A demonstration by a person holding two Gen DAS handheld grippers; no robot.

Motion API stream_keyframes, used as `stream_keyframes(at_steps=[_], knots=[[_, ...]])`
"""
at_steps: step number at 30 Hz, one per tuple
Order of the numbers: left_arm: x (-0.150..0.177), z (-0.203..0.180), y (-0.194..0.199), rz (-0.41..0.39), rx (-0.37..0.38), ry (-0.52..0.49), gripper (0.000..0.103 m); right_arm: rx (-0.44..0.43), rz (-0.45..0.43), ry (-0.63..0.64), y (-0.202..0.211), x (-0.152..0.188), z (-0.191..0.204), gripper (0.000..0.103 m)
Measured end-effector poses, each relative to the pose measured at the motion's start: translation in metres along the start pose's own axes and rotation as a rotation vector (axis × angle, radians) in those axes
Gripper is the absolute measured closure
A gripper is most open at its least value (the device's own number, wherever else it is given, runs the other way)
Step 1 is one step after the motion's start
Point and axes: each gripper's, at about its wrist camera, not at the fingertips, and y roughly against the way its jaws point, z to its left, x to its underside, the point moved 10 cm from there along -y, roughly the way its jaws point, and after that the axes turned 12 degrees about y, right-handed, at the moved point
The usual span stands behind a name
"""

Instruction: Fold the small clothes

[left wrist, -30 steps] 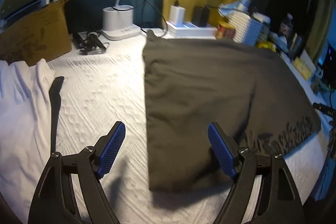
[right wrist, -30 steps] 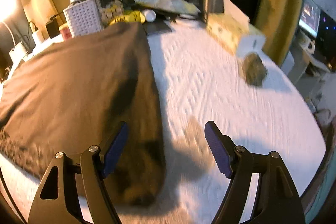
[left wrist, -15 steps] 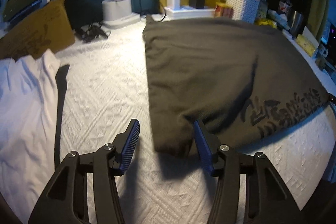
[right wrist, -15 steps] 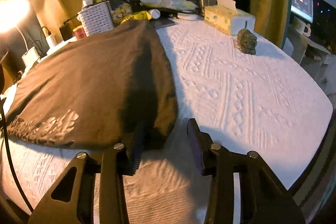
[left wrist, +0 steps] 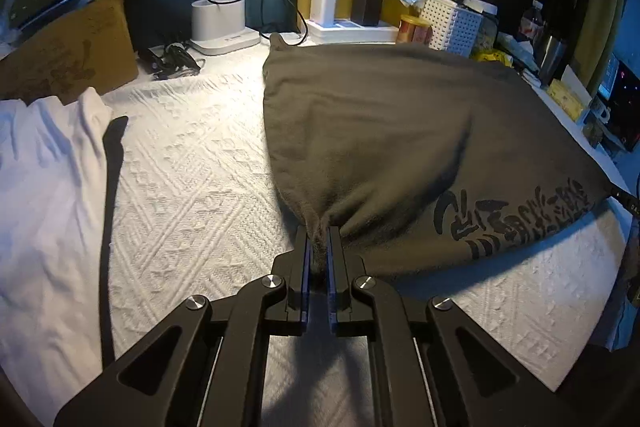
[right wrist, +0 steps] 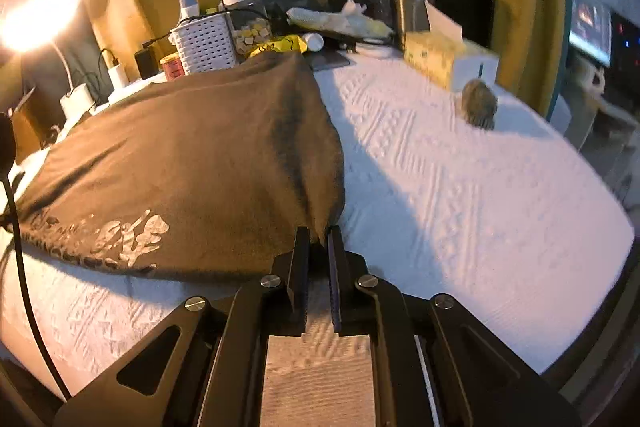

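Dark garment lies spread mid-desk on its white cover. Left gripper and right gripper each stand clamped on a near corner, evidently to lift that edge for folding.

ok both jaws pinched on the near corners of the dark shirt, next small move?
Probably lift both corners together and carry them toward the far hem: left gripper and right gripper each pinch a near corner of the dark shirt, which lies flat, unfolded.
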Motion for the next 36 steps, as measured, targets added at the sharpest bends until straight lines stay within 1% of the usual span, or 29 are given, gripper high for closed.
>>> stream_keyframes(at_steps=[5,11,22,27,36], knots=[[0.006,-0.009,0.014,-0.004,0.002,-0.032,0.097,0.031,0.003,0.058,0.008,-0.001,-0.003,0.094],[0.023,-0.013,0.024,0.007,0.016,-0.037,0.097,0.052,0.010,0.074,0.018,0.008,-0.005,0.094],[0.055,-0.020,0.040,0.030,0.035,-0.072,0.097,0.073,0.011,0.057,0.035,0.030,-0.010,0.094],[0.065,-0.022,0.045,0.030,0.039,-0.080,0.097,0.078,0.007,0.051,0.043,0.039,-0.010,0.094],[0.086,-0.023,0.046,0.050,0.054,-0.064,0.097,0.084,0.012,0.035,0.049,0.049,-0.014,0.094]])
